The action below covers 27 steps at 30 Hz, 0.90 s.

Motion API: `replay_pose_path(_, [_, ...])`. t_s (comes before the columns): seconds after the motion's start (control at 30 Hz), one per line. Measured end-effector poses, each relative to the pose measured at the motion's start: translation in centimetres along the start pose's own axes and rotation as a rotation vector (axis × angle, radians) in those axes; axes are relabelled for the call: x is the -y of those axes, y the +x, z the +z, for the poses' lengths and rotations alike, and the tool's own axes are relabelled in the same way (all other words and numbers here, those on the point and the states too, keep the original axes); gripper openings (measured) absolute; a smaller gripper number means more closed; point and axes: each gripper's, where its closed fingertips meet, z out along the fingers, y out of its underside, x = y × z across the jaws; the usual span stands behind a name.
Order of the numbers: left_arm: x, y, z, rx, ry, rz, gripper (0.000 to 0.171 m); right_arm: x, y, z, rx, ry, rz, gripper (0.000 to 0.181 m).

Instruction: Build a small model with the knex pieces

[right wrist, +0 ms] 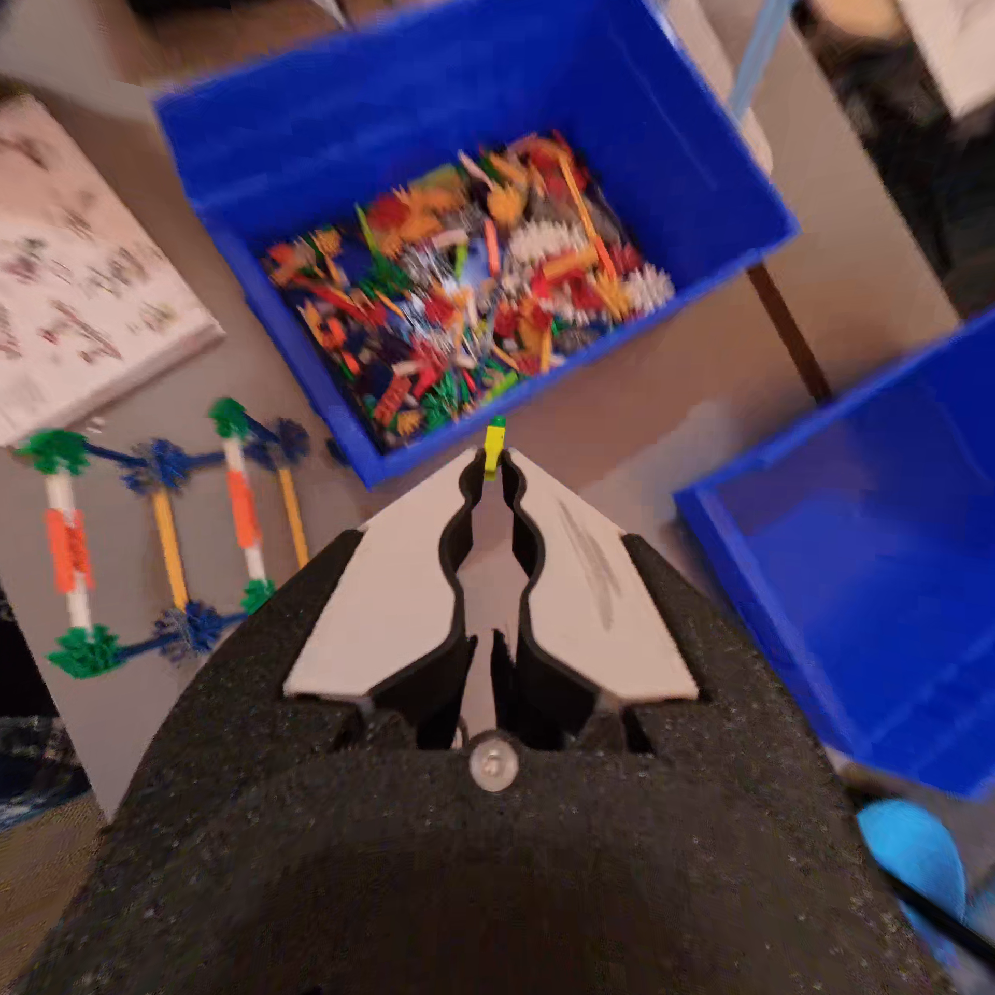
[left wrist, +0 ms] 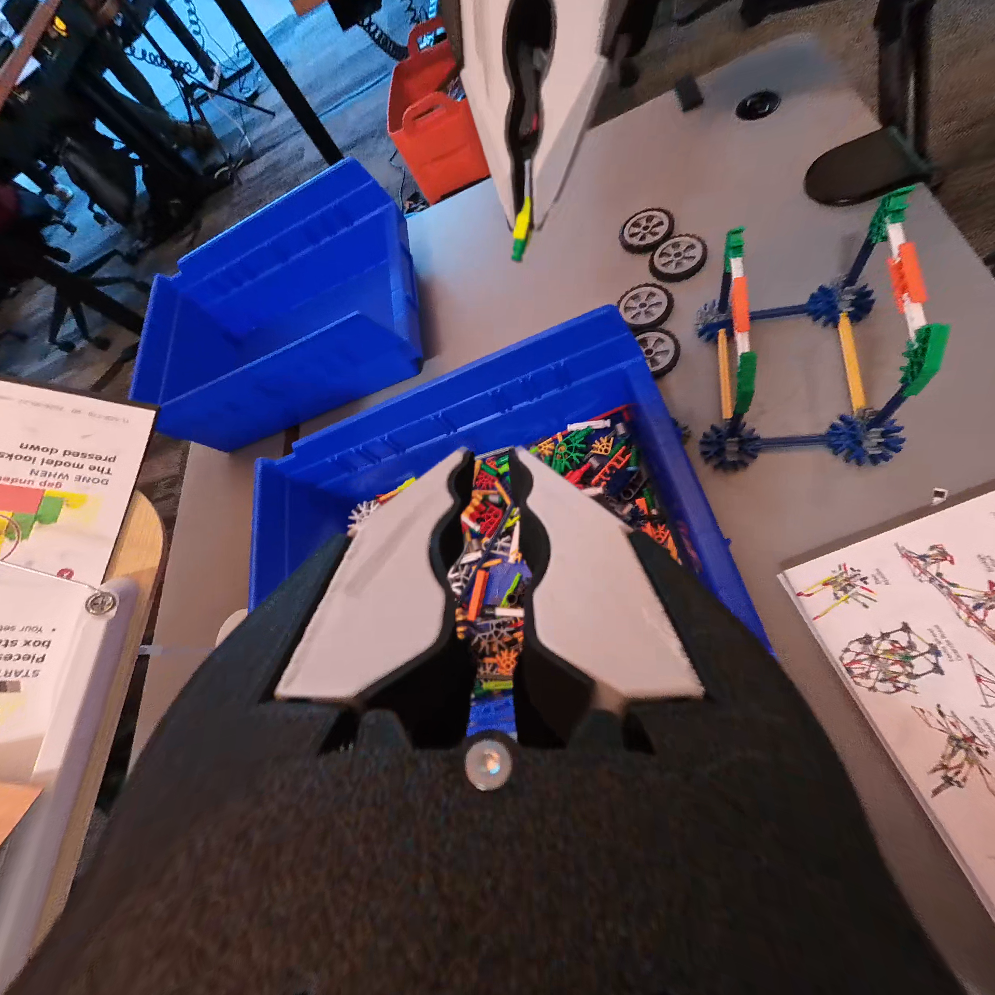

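Fingers of the right gripper (right wrist: 491, 455) are closed nearly tip to tip on a small yellow-and-green piece (right wrist: 494, 444), which stands between the tips and projects beyond them; in the left wrist view the same right gripper (left wrist: 525, 215) hangs above the grey table (left wrist: 565, 280) with the yellow-and-green piece (left wrist: 521, 229) pointing down from its tips, clear of the surface. Fingers of the left gripper (left wrist: 491, 457) stand slightly apart, a narrow gap between the tips, with nothing between them; they are poised over the filled blue bin (left wrist: 484, 398).

The filled blue bin (right wrist: 743, 177) holds a loose heap of coloured rods and connectors (right wrist: 463, 291), seen also through the left gripper's gap as coloured rods and connectors (left wrist: 492, 565). The held piece lies just outside this bin's near wall in the right wrist view, which is blurred. A second blue bin (left wrist: 280, 328) rests near the first, farther from the left camera; it appears at the right edge of the right wrist view as the second blue bin (right wrist: 861, 565), its visible interior bare.

Beside the filled bin, on the table, lies a partly built frame (left wrist: 807, 334) of blue hubs, yellow rods, and green, white and orange segments; the same partly built frame (right wrist: 161, 527) appears at lower left of the right wrist view. Four grey wheels (left wrist: 654, 285) lie flat in a row between the bin and the frame. An illustrated instruction sheet (left wrist: 915, 646) lies at the table's right, and printed cards (left wrist: 59, 484) stand at the left. An orange container (left wrist: 431, 124) sits beyond the table edge.
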Motion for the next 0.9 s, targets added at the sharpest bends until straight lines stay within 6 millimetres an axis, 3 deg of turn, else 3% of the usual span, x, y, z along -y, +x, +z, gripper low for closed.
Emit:
replay_pose_path(0.07, [-0.4,-0.1,0.2,0.003,-0.018,-0.003,0.011,-2.4,0.5,1.0,0.035,-0.061,0.057,0.005])
replay_pose_path(0.2, [-1.4,-0.2,0.8,0.012,-0.078,-0.001,0.012,-7.5,0.2,4.8,0.089,-0.239,0.093,0.005])
replay_pose_path(0.33, [-2.1,-0.3,1.2,0.012,-0.113,0.001,0.012,-9.8,-0.8,8.0,0.142,-0.305,0.103,0.006])
replay_pose_path(0.47, [-2.4,-0.4,1.3,0.015,-0.124,-0.001,0.012,-11.6,-1.5,9.5,0.152,-0.374,0.090,0.006])
replay_pose_path(0.6, [-2.6,-0.4,1.5,0.012,-0.127,-0.004,0.013,-11.1,-1.6,9.2,0.165,-0.349,0.114,0.020])
replay_pose_path(0.77, [-2.7,-0.5,1.5,0.015,-0.129,-0.006,0.013,-9.5,-0.2,7.0,0.100,-0.307,0.111,0.023])
replay_pose_path(0.9, [-2.6,-0.7,1.3,0.024,-0.126,-0.004,0.014,-6.1,1.6,4.3,0.004,-0.214,0.083,0.023])
